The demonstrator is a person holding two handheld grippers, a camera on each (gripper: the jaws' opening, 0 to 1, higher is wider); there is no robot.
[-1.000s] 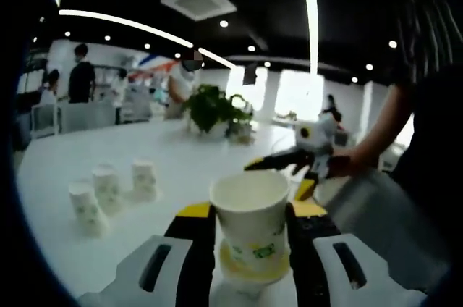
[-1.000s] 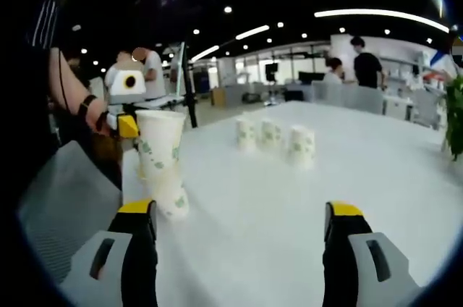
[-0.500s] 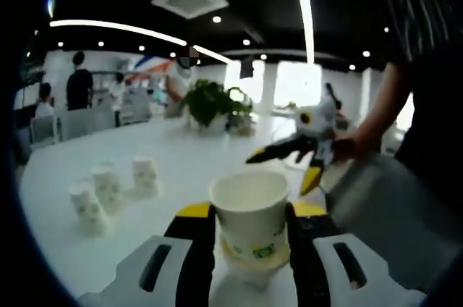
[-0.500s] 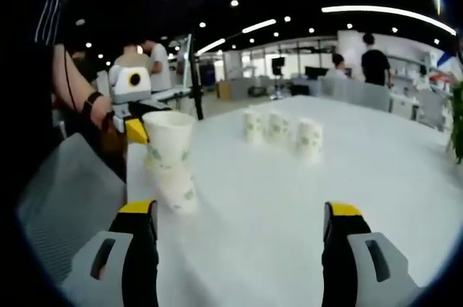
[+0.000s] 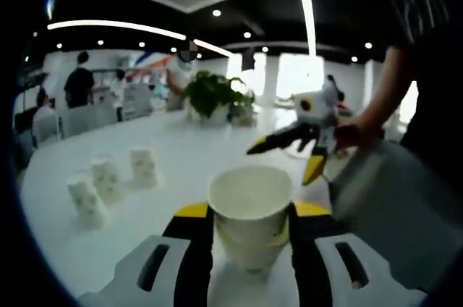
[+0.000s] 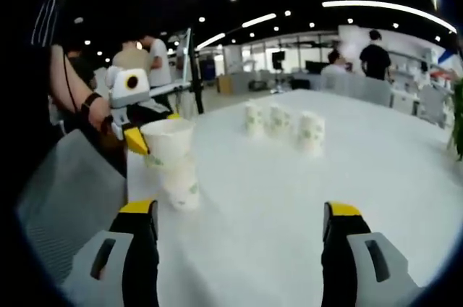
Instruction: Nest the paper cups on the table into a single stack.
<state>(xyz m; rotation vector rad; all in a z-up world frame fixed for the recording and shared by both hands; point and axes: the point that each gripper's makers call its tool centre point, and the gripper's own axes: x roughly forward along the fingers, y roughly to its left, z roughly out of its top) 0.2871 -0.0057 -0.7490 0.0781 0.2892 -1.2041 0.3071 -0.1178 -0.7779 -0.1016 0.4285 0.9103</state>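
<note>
While the left hand-held gripper (image 5: 249, 249) clenches a white paper cup with green print (image 5: 250, 205) between its yellow-tipped jaws, this cup sits partly nested in a second paper cup (image 6: 181, 185) that stands on the white counter (image 6: 289, 205). Three more small paper cups (image 6: 282, 122) stand upside down in a row on the counter, well apart from the held cup, toward the far side. The right hand-held gripper (image 6: 239, 249) is released, its jaws wide apart over the bare counter beside the held cup. A green potted plant (image 5: 213, 101) stands far behind the held cup.
</note>
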